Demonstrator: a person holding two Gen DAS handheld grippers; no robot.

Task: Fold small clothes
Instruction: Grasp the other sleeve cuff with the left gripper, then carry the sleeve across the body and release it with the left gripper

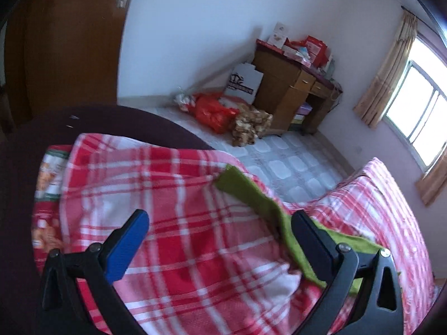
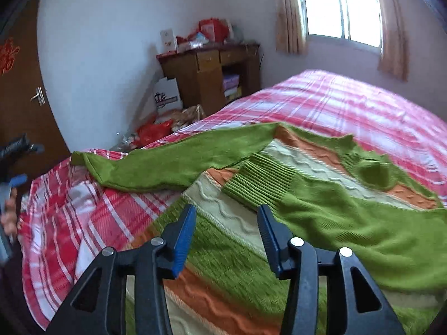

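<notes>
A small green sweater (image 2: 321, 195) with orange and cream knit stripes lies spread on a bed with a red and white checked cover (image 2: 349, 103). One sleeve (image 2: 178, 162) stretches out to the left; its ribbed cuff lies folded over the body. My right gripper (image 2: 226, 215) is open and empty, hovering just above the sweater's striped body. My left gripper (image 1: 220, 220) is open and empty above the checked cover (image 1: 178, 212), with the green sleeve (image 1: 251, 195) just by its right finger. The left gripper also shows at the right wrist view's left edge (image 2: 15, 181).
A wooden desk (image 2: 212, 69) piled with boxes stands by the far wall near the window (image 2: 340, 5). Bags (image 1: 215, 111) and a carton (image 1: 243, 83) lie on the tiled floor beside it. A brown door (image 1: 64, 42) is at the left.
</notes>
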